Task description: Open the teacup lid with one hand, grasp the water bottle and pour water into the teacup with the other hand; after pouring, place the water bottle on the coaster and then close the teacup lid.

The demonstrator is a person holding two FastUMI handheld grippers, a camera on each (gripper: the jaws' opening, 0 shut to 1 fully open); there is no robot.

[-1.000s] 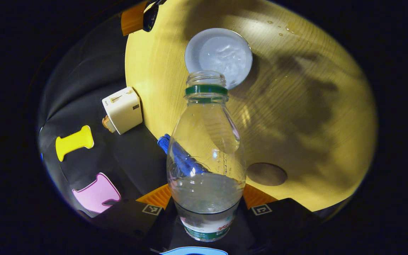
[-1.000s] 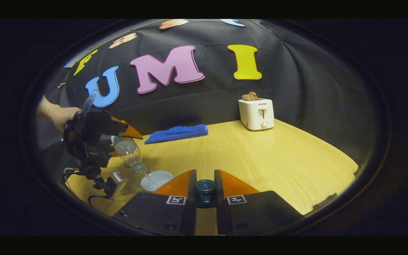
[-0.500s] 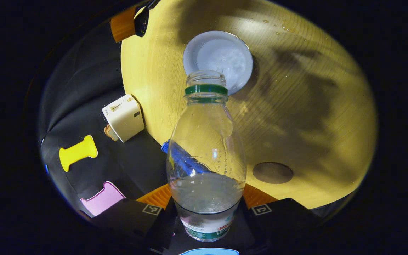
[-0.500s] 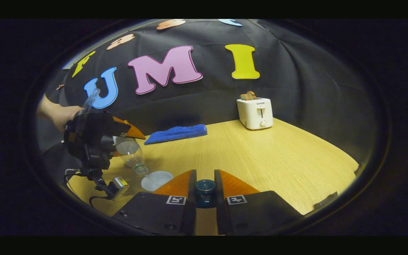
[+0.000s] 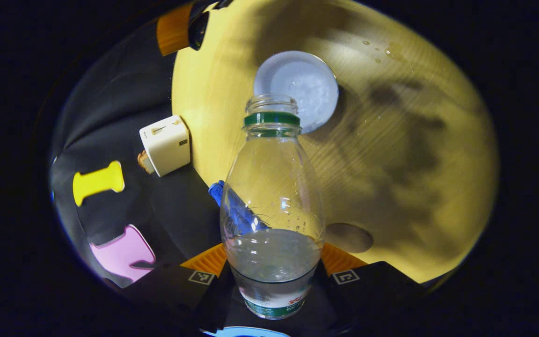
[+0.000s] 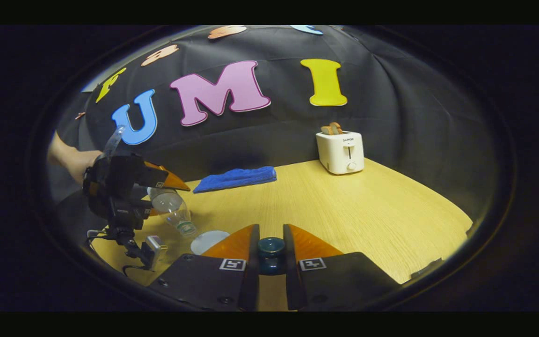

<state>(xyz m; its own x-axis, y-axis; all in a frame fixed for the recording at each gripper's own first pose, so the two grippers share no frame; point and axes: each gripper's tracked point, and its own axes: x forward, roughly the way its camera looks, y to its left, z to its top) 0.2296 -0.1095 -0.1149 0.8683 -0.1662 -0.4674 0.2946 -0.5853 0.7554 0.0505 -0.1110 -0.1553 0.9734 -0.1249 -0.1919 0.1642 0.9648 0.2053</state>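
With our left claw (image 5: 273, 276) clamped on the tilted water bottle (image 5: 272, 196) above the teacup (image 5: 297, 89) ahead and our right claw (image 6: 271, 250) clamped on the lid (image 6: 271, 252), pouring appears finished; next we right the bottle and carry it to the coaster (image 5: 348, 237).

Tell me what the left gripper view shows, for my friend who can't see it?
The left gripper holds a clear, uncapped water bottle, part full, tipped with its mouth over an open white teacup on a wooden table. A round brown coaster lies nearer on the table. A white toaster and a blue cloth sit by the table's edge.
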